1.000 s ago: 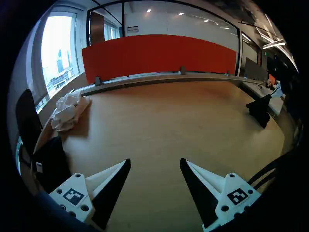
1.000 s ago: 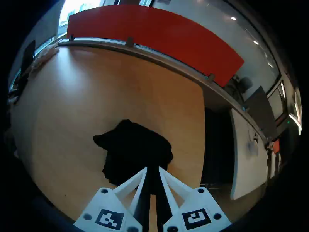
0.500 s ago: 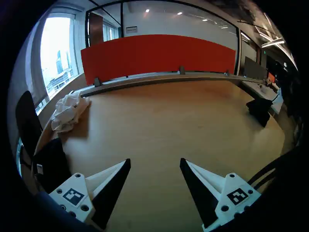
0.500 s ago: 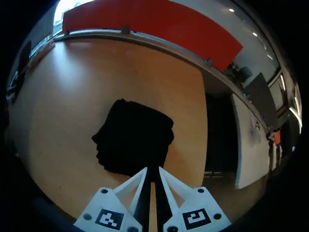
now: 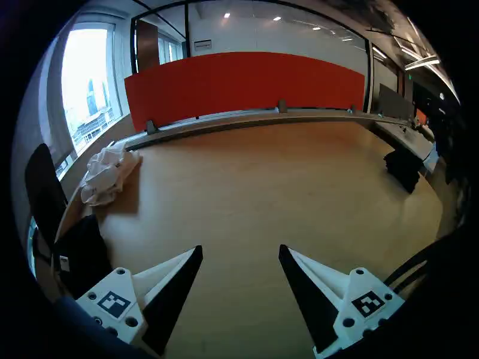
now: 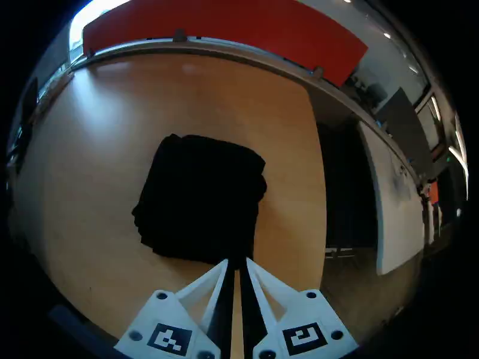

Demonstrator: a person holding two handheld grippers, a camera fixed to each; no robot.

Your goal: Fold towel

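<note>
Two fingers of the right gripper [image 6: 238,261] sit pressed together, seemingly on the near edge of the black towel [image 6: 200,197], which lies folded flat on the table [image 6: 90,149] straight ahead, likely being set down; dark on dark hides the contact. The left gripper [image 5: 239,248] hangs spread and empty, waiting; far ahead-left, a white cloth heap [image 5: 108,170]

Right gripper view: the near edge of the towel [image 6: 200,200] is hidden behind the dark tips of the right gripper [image 6: 237,261], whose body is cut off below. Left gripper view: the towel [image 5: 402,169] is too small and dark to show its folds. The chair [image 5: 43,179] is cut off at the left.
</note>
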